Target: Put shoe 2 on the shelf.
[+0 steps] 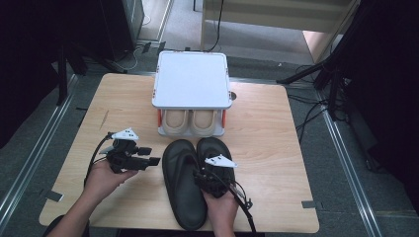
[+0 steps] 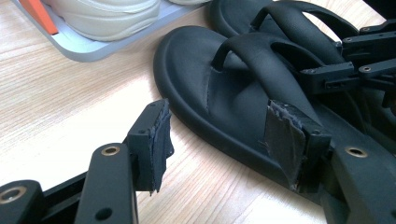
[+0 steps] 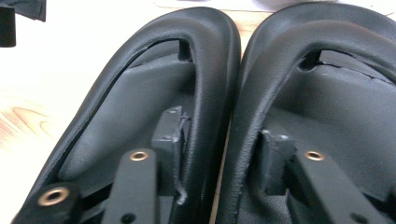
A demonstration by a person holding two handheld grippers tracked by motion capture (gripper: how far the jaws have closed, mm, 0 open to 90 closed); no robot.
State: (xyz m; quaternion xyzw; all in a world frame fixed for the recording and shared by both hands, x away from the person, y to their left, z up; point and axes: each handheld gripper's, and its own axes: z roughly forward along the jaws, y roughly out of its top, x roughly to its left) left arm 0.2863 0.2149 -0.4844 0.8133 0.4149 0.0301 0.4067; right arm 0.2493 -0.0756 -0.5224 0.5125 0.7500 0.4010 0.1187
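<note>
Two black flip-flops lie side by side on the wooden table [image 1: 276,148], the left one [image 1: 183,187] touching the right one [image 1: 213,147]. My right gripper [image 1: 206,173] reaches into them from the near side, one jaw inside each sandal. In the right gripper view its pads [image 3: 172,135] press on the two inner straps [image 3: 210,93] from either side, and the gripper [image 3: 224,149] holds them together. My left gripper [image 1: 149,155] stands open just left of the left flip-flop [image 2: 219,93], with bare table and the sole's edge between its jaws [image 2: 224,140].
A white two-level shoe rack [image 1: 191,79] stands at the back middle of the table, with a pair of beige shoes [image 1: 190,123] on its lower shelf. Bare wood lies to the left and right of the sandals. Black stands and cables ring the table.
</note>
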